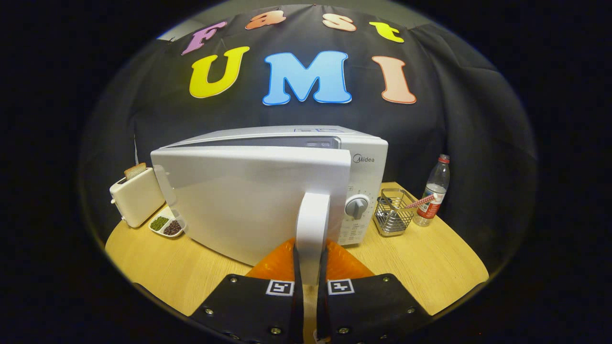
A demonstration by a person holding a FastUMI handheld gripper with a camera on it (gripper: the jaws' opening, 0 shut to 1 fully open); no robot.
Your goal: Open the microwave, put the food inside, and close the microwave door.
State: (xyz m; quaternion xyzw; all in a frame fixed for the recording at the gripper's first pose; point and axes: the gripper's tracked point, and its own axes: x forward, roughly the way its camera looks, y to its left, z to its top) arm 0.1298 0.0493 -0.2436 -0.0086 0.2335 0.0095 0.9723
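Gripper (310, 267) fingers were closed narrow on the white door handle (313, 224) of the microwave (287, 191), whose door stood slightly ajar. I judged the smooth handle could slip out if the pull did not follow the door's arc.

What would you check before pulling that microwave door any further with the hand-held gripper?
1. Grip on the door handle: the hand-held gripper has both fingers against the handle's lower end. Ok.
2. Door unlatched: it stands partly swung out from the microwave. Ok.
3. Door's swing path: the toaster and the two-part dish sit near the door's hinge side. Cannot tell whether they clear it.
4. Wire basket and bottle: beyond the control side, away from the door. Ok.
5. Cavity free for food: hidden behind the door. Cannot tell.
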